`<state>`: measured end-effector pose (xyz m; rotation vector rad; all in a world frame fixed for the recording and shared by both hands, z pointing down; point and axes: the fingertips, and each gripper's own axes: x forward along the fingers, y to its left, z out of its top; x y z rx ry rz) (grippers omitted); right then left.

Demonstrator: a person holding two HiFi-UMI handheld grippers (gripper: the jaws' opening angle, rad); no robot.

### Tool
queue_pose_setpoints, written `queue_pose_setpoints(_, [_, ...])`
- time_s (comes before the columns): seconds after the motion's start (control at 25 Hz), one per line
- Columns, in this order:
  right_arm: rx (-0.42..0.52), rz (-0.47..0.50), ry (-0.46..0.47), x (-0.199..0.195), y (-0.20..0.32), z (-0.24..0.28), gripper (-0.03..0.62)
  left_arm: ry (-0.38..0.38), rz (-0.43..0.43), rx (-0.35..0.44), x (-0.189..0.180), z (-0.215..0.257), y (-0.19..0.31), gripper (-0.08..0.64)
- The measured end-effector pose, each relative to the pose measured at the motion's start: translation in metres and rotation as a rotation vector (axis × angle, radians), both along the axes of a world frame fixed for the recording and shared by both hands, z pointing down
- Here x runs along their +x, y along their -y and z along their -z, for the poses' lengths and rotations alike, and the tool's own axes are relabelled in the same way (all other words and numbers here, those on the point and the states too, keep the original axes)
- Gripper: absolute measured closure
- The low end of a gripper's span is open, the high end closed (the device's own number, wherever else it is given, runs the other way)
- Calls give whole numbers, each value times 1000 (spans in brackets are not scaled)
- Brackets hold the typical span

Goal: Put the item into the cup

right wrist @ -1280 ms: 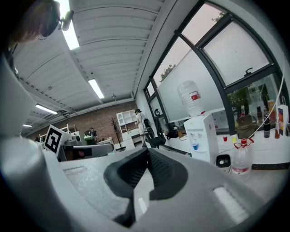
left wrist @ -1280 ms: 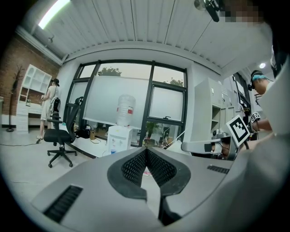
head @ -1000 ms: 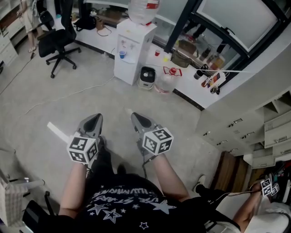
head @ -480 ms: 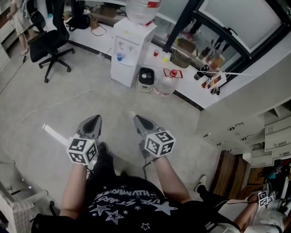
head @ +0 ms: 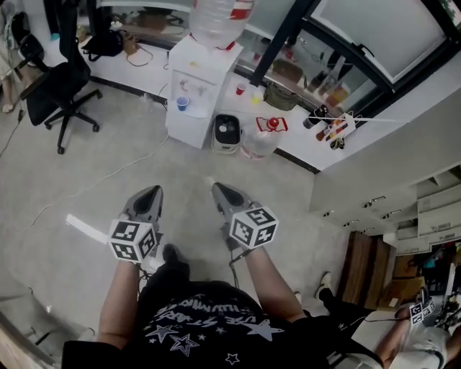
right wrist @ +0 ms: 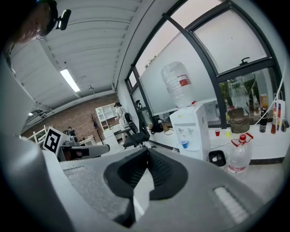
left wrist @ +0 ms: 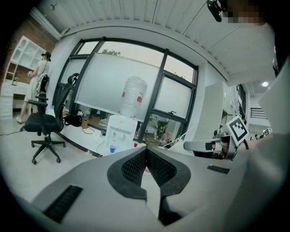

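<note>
Ahead of the person's torso, over grey concrete floor [head: 86,166]:

1. Left tongs [head: 150,192]: grey moulded plastic, tapered to a point; black ribbed pads pressed together in the left gripper view [left wrist: 146,156], nothing held. Marker cube [head: 133,240] at the rear, printed with black-and-white squares.
2. Right tongs [head: 220,190]: same make, just beside the left pair; pads closed tip to tip in the right gripper view [right wrist: 147,158], nothing gripped. Marker cube [head: 253,227] at the rear.
3. Water dispenser [head: 193,90]: white, box-shaped, well ahead of both tongs; clear ribbed bottle [head: 216,21] inverted on top.
4. Blue cup [head: 182,104]: small, set at the dispenser's taps, well apart from both tongs.
5. Red cup [head: 240,89]: small, on the white ledge beyond the dispenser. No item for the cup can be made out.
6. Clear jug [head: 263,138]: red-capped, rounded, on the floor ahead of the right tongs.
7. Office chair [head: 61,83]: black, on a star base, far ahead-left of the left tongs.
8. White strip [head: 85,228]: flat, on the floor left of the left tongs.

Against the frame a second earlier, the dispenser and chair are seen shifted up and leftward in the head view; both tongs are held closed as before.
</note>
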<state>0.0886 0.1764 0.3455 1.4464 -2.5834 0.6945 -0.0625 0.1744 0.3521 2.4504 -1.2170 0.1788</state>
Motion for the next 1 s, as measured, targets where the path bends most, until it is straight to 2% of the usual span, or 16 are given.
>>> queue_pose_setpoints(0.36, [-17, -74, 24, -35, 75, -6, 591, -14, -68, -33, -32, -13, 66, 554])
queue_pose_setpoints(0.6, [-17, -87, 29, -57, 99, -13, 591, -39, -101, -57, -41, -25, 89, 554])
queue_pose_setpoints(1.0, [-54, -79, 21, -57, 127, -27, 591, -28, -64, -84, -59, -34, 110, 554])
